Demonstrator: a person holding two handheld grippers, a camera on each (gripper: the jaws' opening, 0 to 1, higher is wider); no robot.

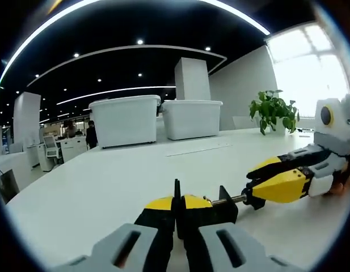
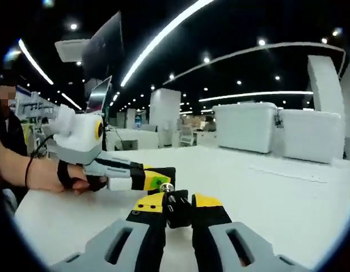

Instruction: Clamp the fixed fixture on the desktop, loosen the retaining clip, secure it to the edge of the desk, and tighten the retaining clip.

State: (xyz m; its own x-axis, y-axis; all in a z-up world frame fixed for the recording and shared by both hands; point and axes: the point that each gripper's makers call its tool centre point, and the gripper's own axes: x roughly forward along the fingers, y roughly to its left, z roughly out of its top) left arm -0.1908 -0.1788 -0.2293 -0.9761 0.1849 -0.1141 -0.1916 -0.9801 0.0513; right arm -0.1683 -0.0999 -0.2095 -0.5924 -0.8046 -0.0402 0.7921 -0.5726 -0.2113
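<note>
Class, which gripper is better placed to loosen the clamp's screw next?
Right: the right gripper looks closed on the screw end, while the left gripper holds the clamp body steady.

Your left gripper view sits low over the white desk (image 1: 106, 181), facing two white bins (image 1: 157, 118) at frame centre. Your right gripper view, equally low, looks across the same desk; bins upper right. Each catches the other gripper close in.

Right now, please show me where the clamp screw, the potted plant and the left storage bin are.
clamp screw (image 1: 230, 199), left gripper view, on its metal shaft.
potted plant (image 1: 273, 109), left gripper view, on its leaves.
left storage bin (image 1: 125, 120), left gripper view, on its front wall.
</note>
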